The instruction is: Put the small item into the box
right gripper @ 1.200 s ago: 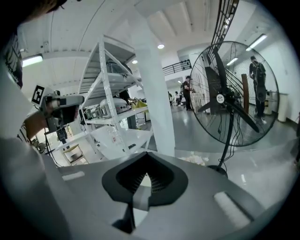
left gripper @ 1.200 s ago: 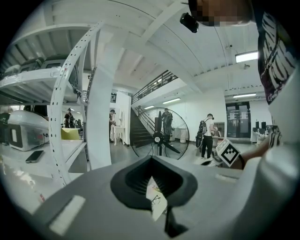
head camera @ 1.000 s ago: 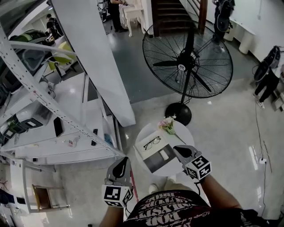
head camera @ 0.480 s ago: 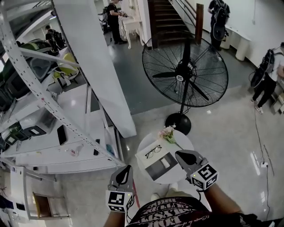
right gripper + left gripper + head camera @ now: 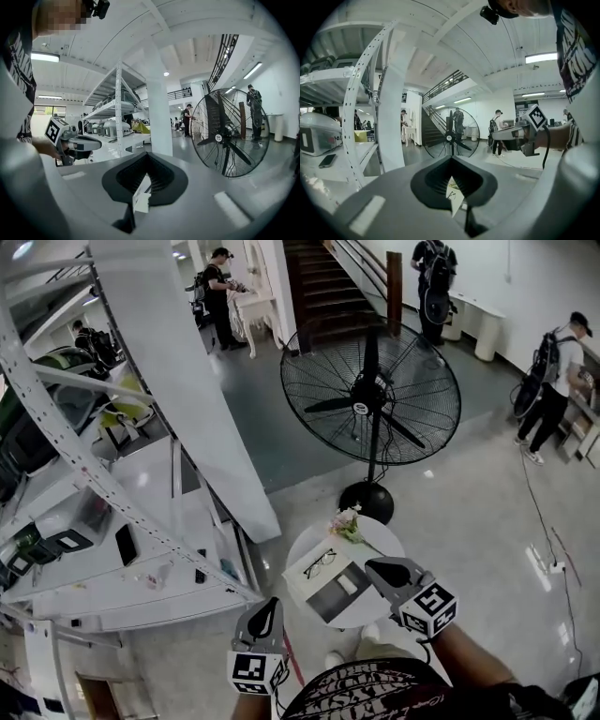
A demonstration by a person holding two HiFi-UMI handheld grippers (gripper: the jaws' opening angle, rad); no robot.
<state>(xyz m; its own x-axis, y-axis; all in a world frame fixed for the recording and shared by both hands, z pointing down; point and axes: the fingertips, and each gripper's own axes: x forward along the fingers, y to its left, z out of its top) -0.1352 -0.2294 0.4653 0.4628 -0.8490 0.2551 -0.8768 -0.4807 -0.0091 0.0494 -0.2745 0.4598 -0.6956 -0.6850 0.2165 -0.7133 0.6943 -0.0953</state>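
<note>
While left hand-held gripper (image 5: 268, 607) and right hand-held gripper (image 5: 377, 568) hang pinched shut and empty, the small white item (image 5: 348, 584) looks light and stiff, so I'd pinch its sides.

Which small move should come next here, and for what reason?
Probably open the right claw and lower it toward the glasses lying on the white half of the box. The claw looks shut and empty, hovering over the round table.

Floor (image 5: 469, 521) glossy, reflective — fan (image 5: 371, 395) grille black wire metal — table (image 5: 392, 547) smooth white.
</note>
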